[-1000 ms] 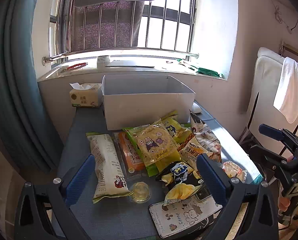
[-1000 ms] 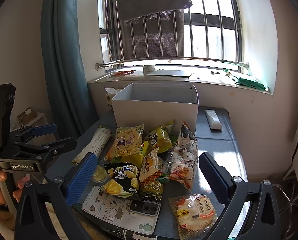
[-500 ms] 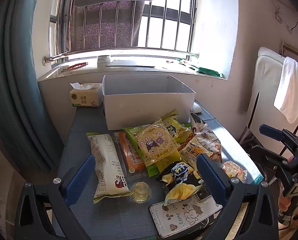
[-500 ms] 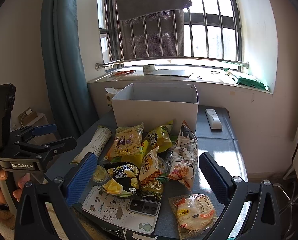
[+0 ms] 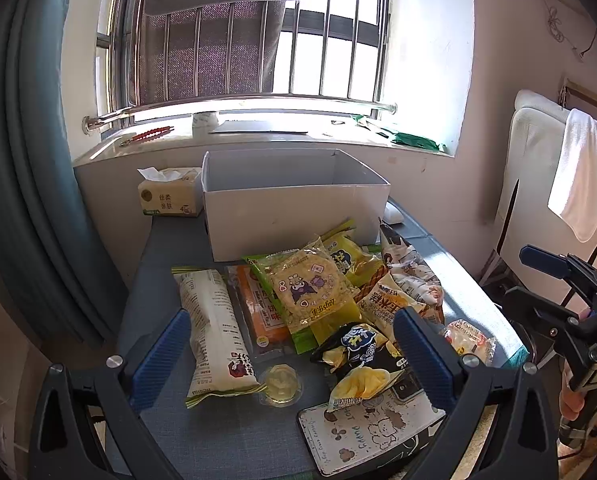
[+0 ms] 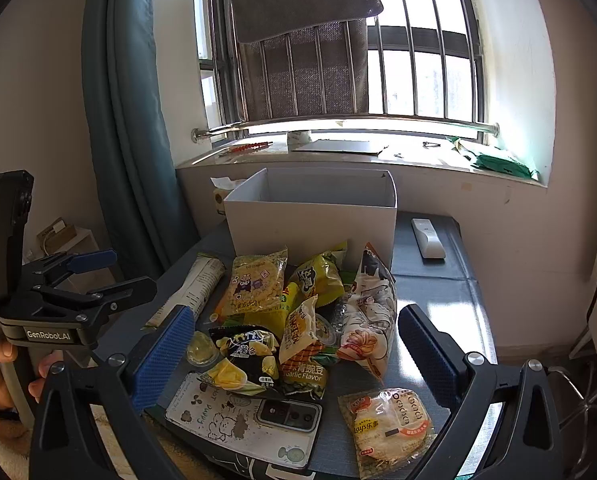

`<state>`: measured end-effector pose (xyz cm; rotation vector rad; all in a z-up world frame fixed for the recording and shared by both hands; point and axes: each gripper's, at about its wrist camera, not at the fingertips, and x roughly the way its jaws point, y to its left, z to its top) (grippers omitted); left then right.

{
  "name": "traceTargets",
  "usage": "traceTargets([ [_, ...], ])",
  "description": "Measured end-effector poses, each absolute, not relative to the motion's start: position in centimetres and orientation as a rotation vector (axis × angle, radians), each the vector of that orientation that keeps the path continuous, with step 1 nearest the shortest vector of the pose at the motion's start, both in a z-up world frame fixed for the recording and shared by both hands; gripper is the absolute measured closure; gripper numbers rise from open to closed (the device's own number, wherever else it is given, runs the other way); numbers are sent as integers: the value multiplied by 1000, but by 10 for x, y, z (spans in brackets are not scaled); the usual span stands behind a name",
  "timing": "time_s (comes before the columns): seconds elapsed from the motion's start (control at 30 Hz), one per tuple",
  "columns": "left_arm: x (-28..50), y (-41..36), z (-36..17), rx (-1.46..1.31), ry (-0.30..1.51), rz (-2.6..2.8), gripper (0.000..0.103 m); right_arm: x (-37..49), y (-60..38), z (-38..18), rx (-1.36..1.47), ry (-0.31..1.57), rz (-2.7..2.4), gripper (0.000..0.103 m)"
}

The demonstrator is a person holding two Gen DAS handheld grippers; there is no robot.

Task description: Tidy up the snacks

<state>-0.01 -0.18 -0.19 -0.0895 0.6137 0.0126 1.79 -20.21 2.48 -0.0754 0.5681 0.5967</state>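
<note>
Both empty and spread wide, the left gripper (image 5: 290, 354) hangs nearer the long white packet (image 5: 214, 332), lying lengthwise toward twelve o'clock by its left finger, than the right gripper (image 6: 294, 356).

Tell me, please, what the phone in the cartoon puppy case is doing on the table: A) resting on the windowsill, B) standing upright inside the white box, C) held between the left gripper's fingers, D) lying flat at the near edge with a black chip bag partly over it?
D: the phone lies flat at the near table edge, with the black chip bag overlapping its far end; both grippers are open and hold nothing.
</note>
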Motion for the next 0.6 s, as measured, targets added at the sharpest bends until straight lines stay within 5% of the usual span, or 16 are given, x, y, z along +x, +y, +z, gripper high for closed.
traceTargets([
  [0.6, -2, 1, -3, -95, 616, 16, 0, 19, -203, 23, -73, 572, 597, 0],
])
